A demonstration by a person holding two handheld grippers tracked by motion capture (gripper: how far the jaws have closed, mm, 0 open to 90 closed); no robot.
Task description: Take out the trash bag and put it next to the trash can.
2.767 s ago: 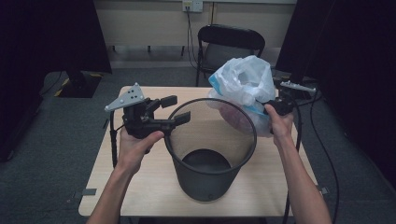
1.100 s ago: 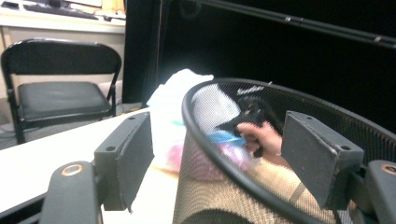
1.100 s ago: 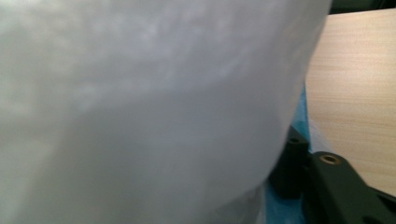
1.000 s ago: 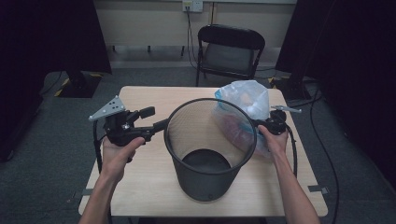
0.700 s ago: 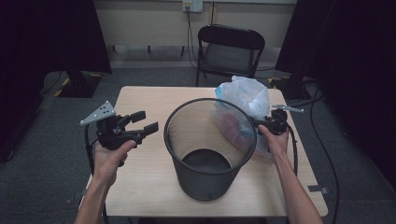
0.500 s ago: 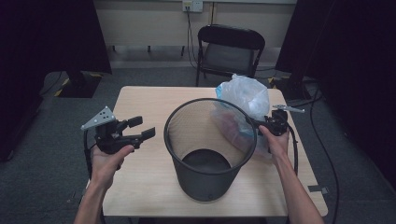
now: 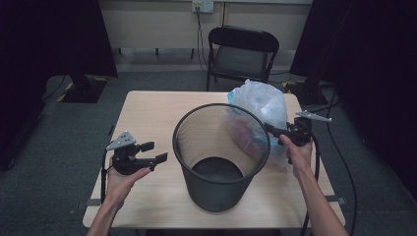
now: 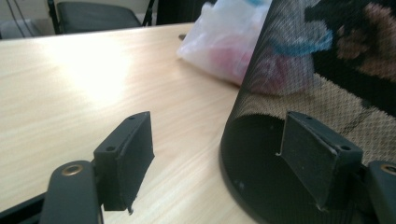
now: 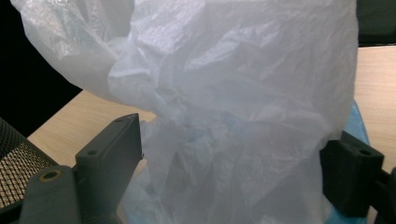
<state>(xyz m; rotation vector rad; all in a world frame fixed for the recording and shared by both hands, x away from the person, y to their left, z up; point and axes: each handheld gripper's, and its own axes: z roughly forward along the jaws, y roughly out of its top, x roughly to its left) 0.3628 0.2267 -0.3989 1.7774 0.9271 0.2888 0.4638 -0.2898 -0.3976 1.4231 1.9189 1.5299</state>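
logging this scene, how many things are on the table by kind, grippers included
mesh bin: 1
plastic bag: 1
grippers: 2, the left gripper open and clear of the bin, the right gripper open around the bag
total: 4

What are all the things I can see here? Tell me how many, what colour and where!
Mesh bin: one, black, upright at the middle of the table.
Plastic bag: one, whitish and see-through with blue and pink inside, on the table behind and right of the bin.
Table: one, light wood.
Chair: one, black, beyond the table.
Wall socket: one, white, on the far wall.
Left gripper: one, black, jaws open, held left of the bin.
Right gripper: one, black, jaws open around the bag.
Hands: two, left hand and right hand, each holding a gripper.
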